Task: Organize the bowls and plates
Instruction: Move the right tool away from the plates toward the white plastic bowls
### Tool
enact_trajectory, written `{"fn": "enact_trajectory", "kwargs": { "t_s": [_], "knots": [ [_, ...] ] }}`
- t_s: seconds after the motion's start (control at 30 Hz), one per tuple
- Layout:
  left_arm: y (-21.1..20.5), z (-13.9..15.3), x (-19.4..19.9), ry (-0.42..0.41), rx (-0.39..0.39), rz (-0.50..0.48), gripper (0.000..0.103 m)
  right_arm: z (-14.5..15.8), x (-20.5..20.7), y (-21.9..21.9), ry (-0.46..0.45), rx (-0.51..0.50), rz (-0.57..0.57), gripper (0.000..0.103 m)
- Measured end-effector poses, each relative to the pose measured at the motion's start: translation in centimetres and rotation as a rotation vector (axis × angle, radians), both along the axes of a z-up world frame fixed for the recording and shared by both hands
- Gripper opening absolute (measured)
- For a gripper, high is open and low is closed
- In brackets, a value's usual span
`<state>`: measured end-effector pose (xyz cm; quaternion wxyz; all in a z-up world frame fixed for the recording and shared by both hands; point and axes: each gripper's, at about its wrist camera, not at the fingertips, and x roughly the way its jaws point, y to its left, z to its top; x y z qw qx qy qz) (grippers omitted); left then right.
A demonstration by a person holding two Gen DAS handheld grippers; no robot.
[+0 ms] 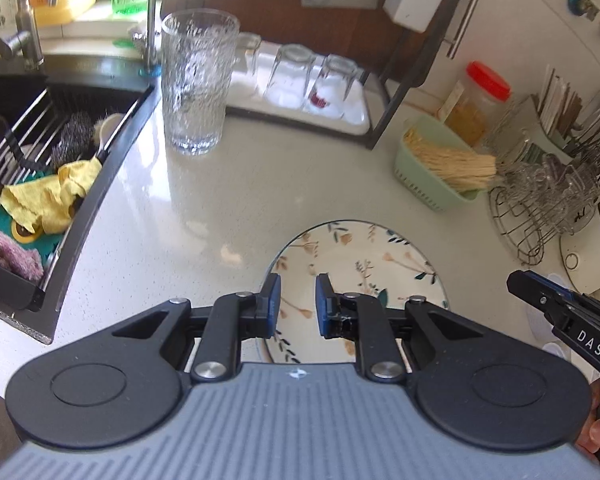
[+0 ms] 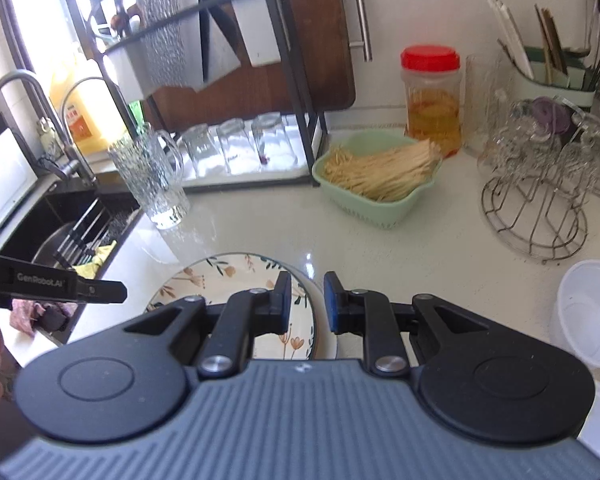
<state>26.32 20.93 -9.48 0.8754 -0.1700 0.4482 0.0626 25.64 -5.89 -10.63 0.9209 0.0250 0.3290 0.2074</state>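
Lying flat on the pale countertop (image 1: 204,208), near its front edge, a flowered plate (image 1: 352,256) shows beneath both grippers. The left gripper (image 1: 298,304) hangs above it with its jaws drawn narrow and nothing between the blue pads; the right gripper (image 2: 307,300) does the same over the plate's right rim, jaws narrow and empty. In the right wrist view a second, plain rim seems to peek from under the plate, though I cannot tell if it is another dish.

A tall textured glass (image 1: 198,80) stands empty at the countertop's left edge, just beside the sink (image 1: 100,152), where a wire rack holds a yellow cloth (image 1: 48,196) and a scrubbing brush. Behind it, a white tray (image 1: 356,118) under the black shelf frame carries several glasses turned upside down. Toward the back right, a green basket (image 2: 380,204) holds a bundle of pale sticks, and a red-lidded jar (image 2: 432,100) behind it contains amber liquid. A wire stand (image 2: 536,200) carries more clear glasses. Near the right edge sit empty white plastic tubs (image 2: 588,312).
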Motion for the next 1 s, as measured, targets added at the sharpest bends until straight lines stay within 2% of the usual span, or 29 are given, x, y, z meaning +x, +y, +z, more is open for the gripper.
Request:
{"fn": "enact_trajectory", "kwargs": {
  "t_s": [0.27,0.5,1.0],
  "knots": [
    [-3.6,3.3,-2.8,-0.076,0.054,-0.014,0.020,2.6,-3.2,-3.0,-0.078,0.036,-0.006,0.022],
    [-6.1,4.9,-5.4,-0.121,0.078,-0.043,0.020,3.7,-5.7,-4.8,-0.106,0.062,-0.023,0.022],
    [-9.4,4.6,-6.3,-0.181,0.081,-0.117,0.020,3.1,-7.5,-8.3,-0.132,0.061,-0.113,0.022]
  ]
}}
